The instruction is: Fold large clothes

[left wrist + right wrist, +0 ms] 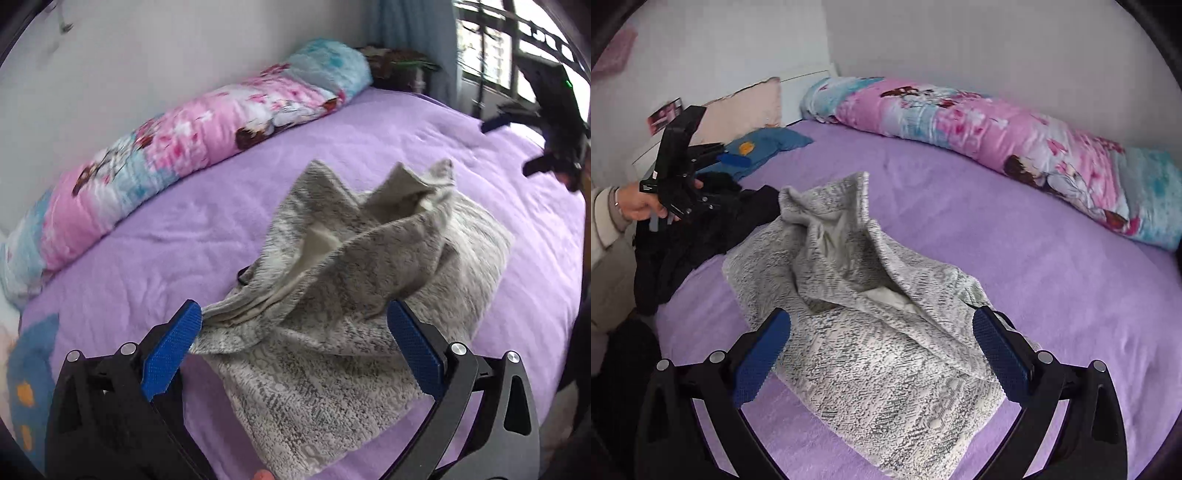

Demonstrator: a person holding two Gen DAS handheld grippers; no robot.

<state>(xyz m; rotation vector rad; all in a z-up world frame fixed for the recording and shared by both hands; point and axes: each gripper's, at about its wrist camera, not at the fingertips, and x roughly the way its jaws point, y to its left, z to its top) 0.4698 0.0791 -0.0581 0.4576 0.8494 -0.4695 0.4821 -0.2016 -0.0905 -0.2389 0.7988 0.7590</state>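
Now both claws stand released: the left claw [295, 354] and right claw [882, 362] hover over the grey garment [332, 295], gripping nothing. It lies mid-bed [184, 229], partly folded, its top layer rumpled and standing up in peaks. The fold looks just dropped; next likely comes flattening that loose layer or regrasping an edge to fold again.

Between the fingers of the left hand-held gripper [293, 354] lies a grey-and-white mottled garment of fuzzy knit cloth [332, 295] with a smooth pale lining. Under it, the bed's lilac cover [369, 147] is soft, matt fleece. The blue finger pads [173, 350] are finely knurled, on matt black plastic arms with shiny metal pins. Beyond lies a smooth, pink-and-blue printed cloth quilt [207, 125].
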